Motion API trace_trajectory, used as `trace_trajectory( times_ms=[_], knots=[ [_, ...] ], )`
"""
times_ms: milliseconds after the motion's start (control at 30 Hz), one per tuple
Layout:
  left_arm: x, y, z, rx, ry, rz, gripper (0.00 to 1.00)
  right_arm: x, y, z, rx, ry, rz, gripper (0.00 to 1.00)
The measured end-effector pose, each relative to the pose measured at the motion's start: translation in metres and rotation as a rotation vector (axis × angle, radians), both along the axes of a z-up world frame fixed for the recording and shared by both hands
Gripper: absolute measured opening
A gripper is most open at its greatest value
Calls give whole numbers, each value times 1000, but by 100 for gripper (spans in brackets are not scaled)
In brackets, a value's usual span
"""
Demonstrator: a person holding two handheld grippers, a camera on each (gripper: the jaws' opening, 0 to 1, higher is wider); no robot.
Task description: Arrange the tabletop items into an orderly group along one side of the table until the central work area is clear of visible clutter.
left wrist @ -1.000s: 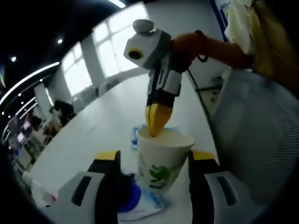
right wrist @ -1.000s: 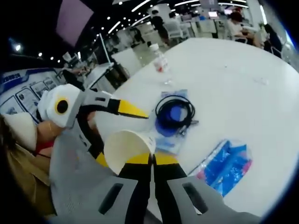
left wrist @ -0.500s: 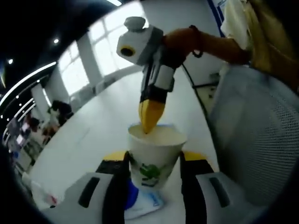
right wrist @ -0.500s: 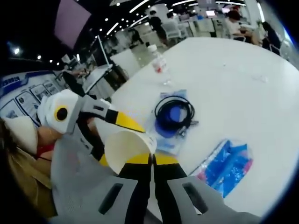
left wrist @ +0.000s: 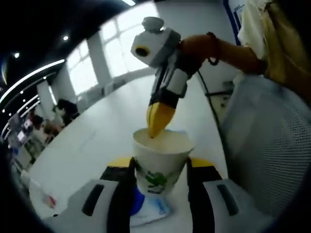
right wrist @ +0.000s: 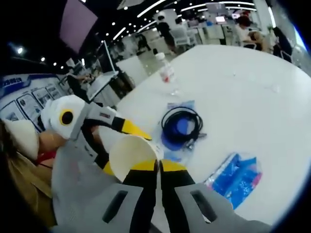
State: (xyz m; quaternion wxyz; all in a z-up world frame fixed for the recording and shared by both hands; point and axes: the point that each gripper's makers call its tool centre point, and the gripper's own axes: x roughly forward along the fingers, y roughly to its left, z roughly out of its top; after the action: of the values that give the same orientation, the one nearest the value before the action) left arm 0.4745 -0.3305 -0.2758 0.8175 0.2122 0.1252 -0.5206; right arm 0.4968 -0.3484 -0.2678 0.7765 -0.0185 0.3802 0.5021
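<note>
Left gripper view: paper cup [left wrist: 163, 162] upright at centre, long axis vertical, mouth up, green print on its side. Left gripper [left wrist: 159, 167] jaws pressed on the cup's wall at 9 and 3 o'clock, clamping it. Right gripper [left wrist: 156, 127] coming down from 12 o'clock, yellow tips together on the cup's rim at the far side. Blue-and-clear packet [left wrist: 146, 211] on the white table [left wrist: 92, 145] under the cup at 6 o'clock. Grey mesh chair back [left wrist: 262, 145] at 3 o'clock.

Right gripper view: same paper cup [right wrist: 132, 154], mouth facing the camera and tilted toward 10 o'clock. Right gripper [right wrist: 158, 165] pinched nearly closed on the rim at 5 o'clock of the mouth. Left gripper [right wrist: 119, 148] reaching in from 9 o'clock, one yellow jaw each side of the cup. On the table [right wrist: 243, 97]: black coiled cable [right wrist: 182, 124] on a clear packet at 1 o'clock, blue packet [right wrist: 235, 175] at 3 o'clock, plastic bottle [right wrist: 166, 74] at 12 o'clock near the far edge.
</note>
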Motion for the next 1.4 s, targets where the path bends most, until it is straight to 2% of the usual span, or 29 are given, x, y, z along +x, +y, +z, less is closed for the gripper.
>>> trace_trajectory(
  times_ms=[67,167,300,533,600,667,767,933,1167,1400],
  knots=[
    [2,2,2,-19,7,15,40,2,3,6,30,-13,-2,4],
    [4,1,9,-96,60,35,39,7,7,18,89,-36,-20,11],
    [7,4,12,-104,47,52,39,13,9,26,115,-86,-23,28],
    [9,6,8,-98,57,67,39,15,7,26,113,-93,-33,46],
    [11,8,7,-96,61,78,39,17,6,28,122,-106,-44,55],
    [12,9,7,-98,62,86,39,18,5,31,128,-128,-43,64],
    [16,12,8,-104,63,108,39,20,4,34,125,-170,-35,73],
    [22,17,10,-129,74,144,39,18,2,33,110,-196,-14,84],
    [28,21,11,-127,65,171,39,20,-1,33,101,-226,-22,98],
    [37,28,14,-133,58,212,39,22,-5,32,104,-228,-35,99]
  ],
)
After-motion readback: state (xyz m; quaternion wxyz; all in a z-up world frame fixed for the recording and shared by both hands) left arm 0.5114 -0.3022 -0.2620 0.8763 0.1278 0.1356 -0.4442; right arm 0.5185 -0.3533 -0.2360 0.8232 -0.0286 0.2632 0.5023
